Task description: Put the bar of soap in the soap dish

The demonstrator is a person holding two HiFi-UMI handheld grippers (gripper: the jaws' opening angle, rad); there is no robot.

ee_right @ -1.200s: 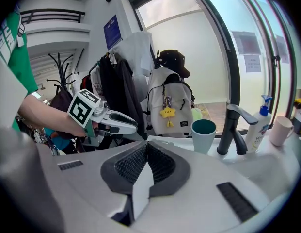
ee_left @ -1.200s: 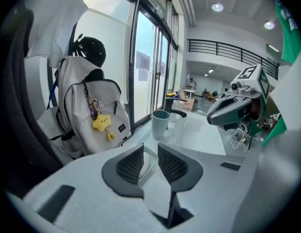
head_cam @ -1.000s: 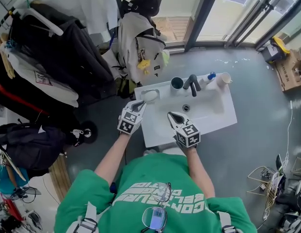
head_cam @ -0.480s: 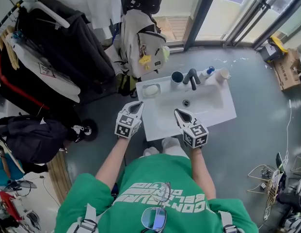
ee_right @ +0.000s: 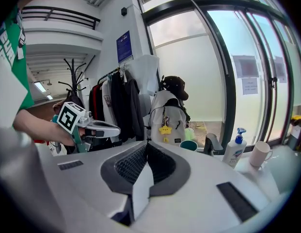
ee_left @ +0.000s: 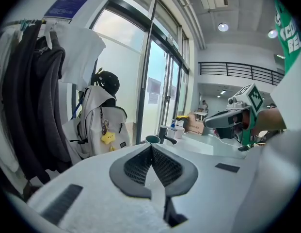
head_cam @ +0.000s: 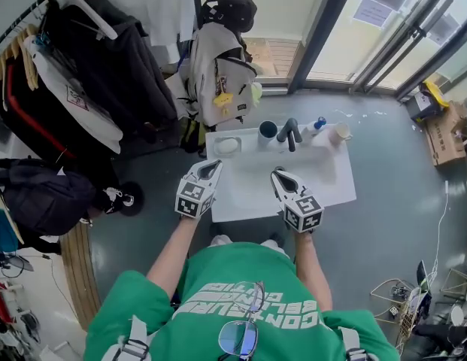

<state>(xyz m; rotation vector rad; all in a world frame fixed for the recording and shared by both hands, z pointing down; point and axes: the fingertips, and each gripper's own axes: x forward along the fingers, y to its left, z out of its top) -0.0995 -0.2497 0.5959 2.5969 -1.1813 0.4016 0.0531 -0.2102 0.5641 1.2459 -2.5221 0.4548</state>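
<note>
**Soap lies in its dish; both grippers shut and empty**

The bar of soap (head_cam: 228, 146) rests in the soap dish (head_cam: 219, 139) at the back left corner of the white washbasin (head_cam: 323, 190). From the head view it is a small, pale, off-white oval with rounded edges. It lies flat and fills most of the white dish, against which it barely stands out. It is too small there for any finer detail of its surface, and neither gripper view shows it.

The left gripper (head_cam: 212, 166) is at the basin's left front edge, its tips pointing toward the dish but apart from it. Its jaws are pressed together with nothing between them. The right gripper (head_cam: 279, 175) is above the front of the basin, well apart from the soap. Its jaws are likewise closed on nothing.

Along the back rim, to the right of the dish, stand a dark teal cup (head_cam: 268, 129), the faucet (head_cam: 291, 132), a pump bottle (head_cam: 317, 124) with a blue head and a pale cup (head_cam: 341, 132). A light backpack (head_cam: 222, 81) with a yellow star charm hangs behind the basin, with a dark helmet (head_cam: 231, 7) above it.
</note>
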